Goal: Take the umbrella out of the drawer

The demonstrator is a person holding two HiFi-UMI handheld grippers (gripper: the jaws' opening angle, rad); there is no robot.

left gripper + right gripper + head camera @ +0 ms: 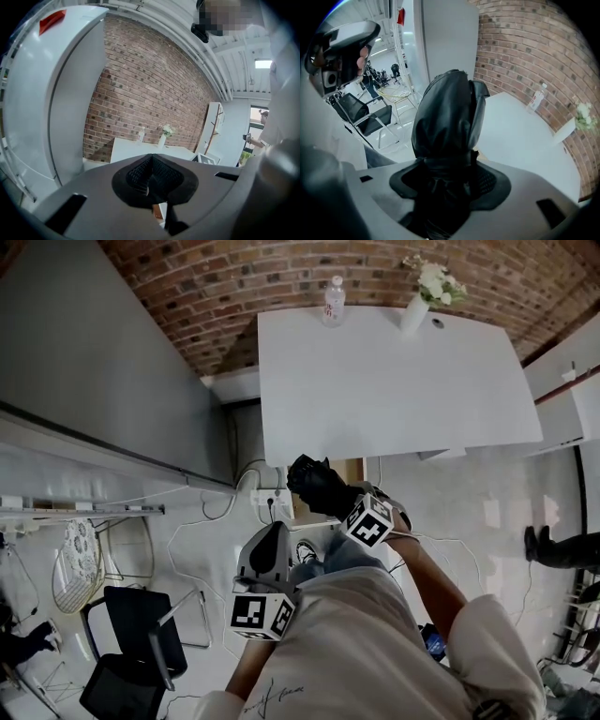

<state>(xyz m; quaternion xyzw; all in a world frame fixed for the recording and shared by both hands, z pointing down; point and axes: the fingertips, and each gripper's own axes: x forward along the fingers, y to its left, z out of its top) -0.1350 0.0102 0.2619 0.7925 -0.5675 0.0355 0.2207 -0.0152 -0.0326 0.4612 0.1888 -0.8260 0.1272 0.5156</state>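
**Item 1: right gripper (449,176).** Its jaws were clamped on the folded black umbrella (446,117). The bundle stood up out of the pads toward the upper centre of the right gripper view, with a strap cinched round its lower part. In the head view the umbrella (317,482) sat at frame centre, just below the near edge of the white table (394,390). It was held in the air and I saw it touching nothing else.

**Item 2: left gripper (151,173).** Its pads were pressed together with nothing between them. In the head view it lay low and left of centre, near my torso and apart from the umbrella.

**Item 3: drawer.** I could not make it out with certainty in any view.

**Item 4: table contents.** A bottle (334,302) and a vase of flowers (417,306) stood along the far edge at the top of the frame. The rest of the top was bare.

**Step in hand.** I judged the extraction all but finished, with the umbrella gripped and apparently clear of its storage.

**Next move.** I expected it to call for an unbroken pinch, since the slick fabric could slip through the pads. It would also need a flat landing on the bare tabletop, laid so the bundle would not roll.
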